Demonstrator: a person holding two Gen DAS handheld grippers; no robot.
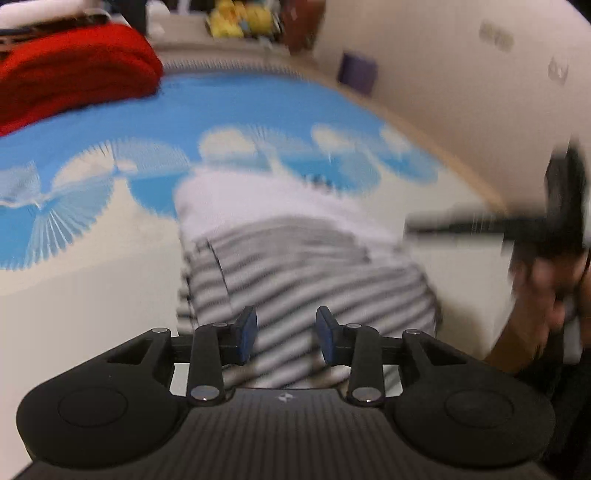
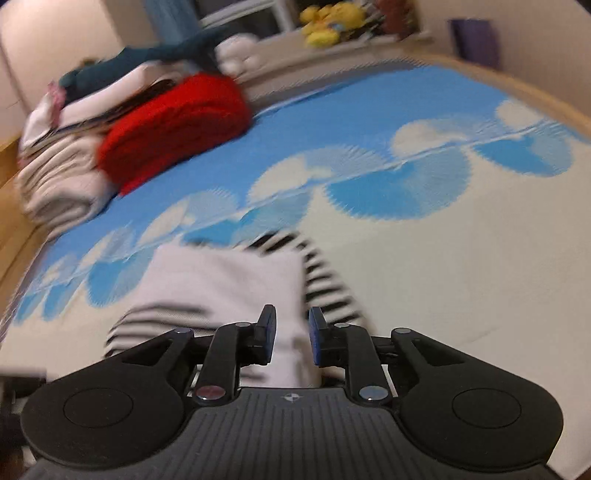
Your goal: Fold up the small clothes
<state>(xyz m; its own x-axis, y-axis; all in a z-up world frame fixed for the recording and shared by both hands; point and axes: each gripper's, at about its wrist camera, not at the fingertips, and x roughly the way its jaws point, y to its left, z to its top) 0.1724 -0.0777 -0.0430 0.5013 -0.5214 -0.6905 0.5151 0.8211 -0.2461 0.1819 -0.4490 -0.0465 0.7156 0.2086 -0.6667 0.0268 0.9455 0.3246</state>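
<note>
A small black-and-white striped garment (image 1: 295,266) with a plain white part lies folded on the blue-and-white patterned bed cover (image 1: 258,103). My left gripper (image 1: 286,325) hovers over its near striped end, jaws open and empty. My right gripper (image 2: 291,328) is over the garment's white part (image 2: 229,280), jaws parted a little with nothing between them. The right gripper and the hand holding it show blurred at the right edge of the left wrist view (image 1: 554,229). Both views are motion-blurred.
A red folded garment (image 2: 173,129) lies on a pile of white and dark clothes (image 2: 62,177) at the bed's far left. Yellow plush toys (image 2: 328,22) sit on a shelf behind. A wall (image 1: 461,74) runs along the bed's right side.
</note>
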